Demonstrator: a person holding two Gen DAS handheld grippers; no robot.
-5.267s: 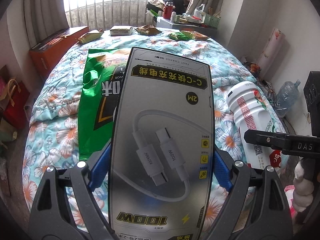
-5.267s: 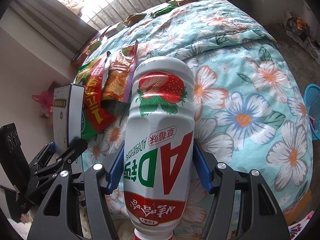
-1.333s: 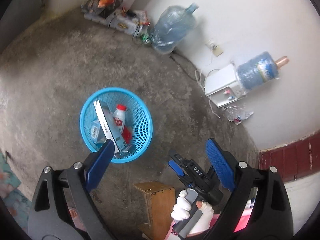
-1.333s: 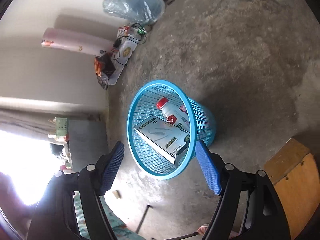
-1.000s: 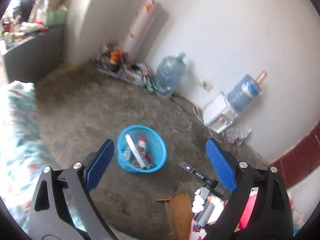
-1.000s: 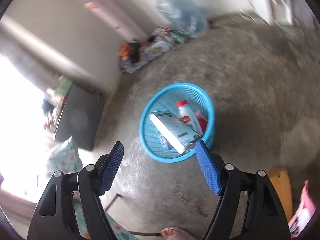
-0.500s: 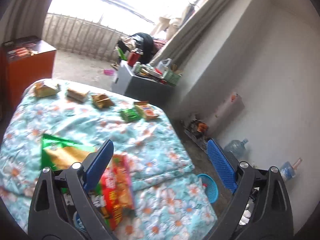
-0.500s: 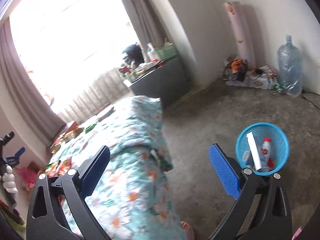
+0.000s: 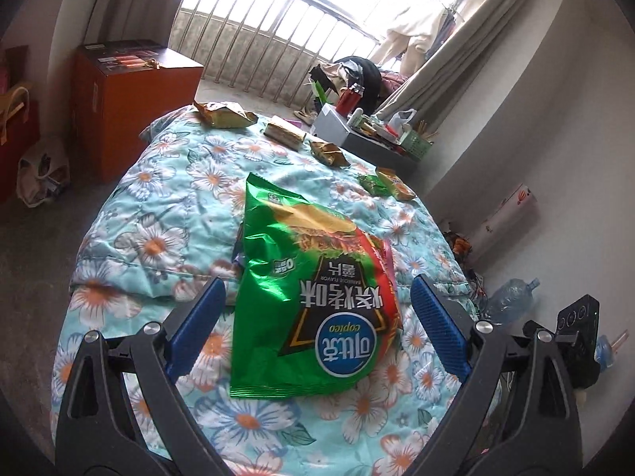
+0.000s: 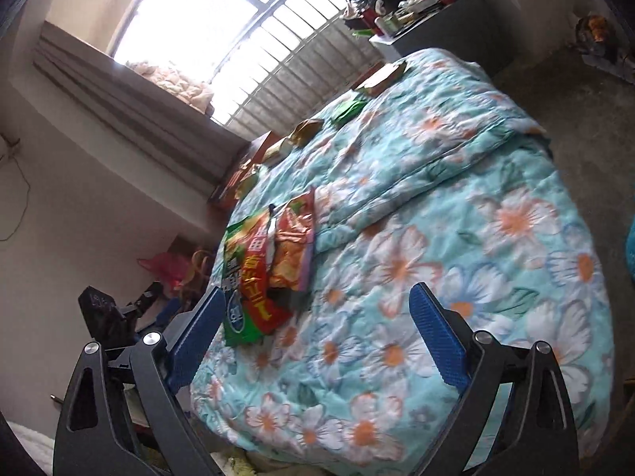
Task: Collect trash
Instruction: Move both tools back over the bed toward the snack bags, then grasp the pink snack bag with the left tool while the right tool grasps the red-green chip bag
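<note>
The left tool (image 9: pixel 315 323) is wide open over the green chip bag (image 9: pixel 305 301) on the bed (image 9: pixel 158 214). The right tool (image 10: pixel 313 333) is open too. The bag looks light, crinkly and slippery; pinch its flat bottom edge.

On the floral quilt (image 9: pixel 166 214) lie 3 large snack bags in 1 overlapping pile: 1 green chip bag (image 9: pixel 309 297), 1 red bag (image 10: pixel 256 277) and 1 orange bag (image 10: pixel 293 246). Along the far edge sit 5 small wrappers (image 9: pixel 224 115), 1 of them green (image 9: pixel 371 184). There are 2 grippers, the left gripper (image 9: pixel 315 323) and the right gripper (image 10: pixel 313 335), each with 2 blue pads spread apart. 1 orange box (image 9: pixel 131 107) stands beside the bed, and 1 water bottle (image 9: pixel 510 297) lies on the floor.
</note>
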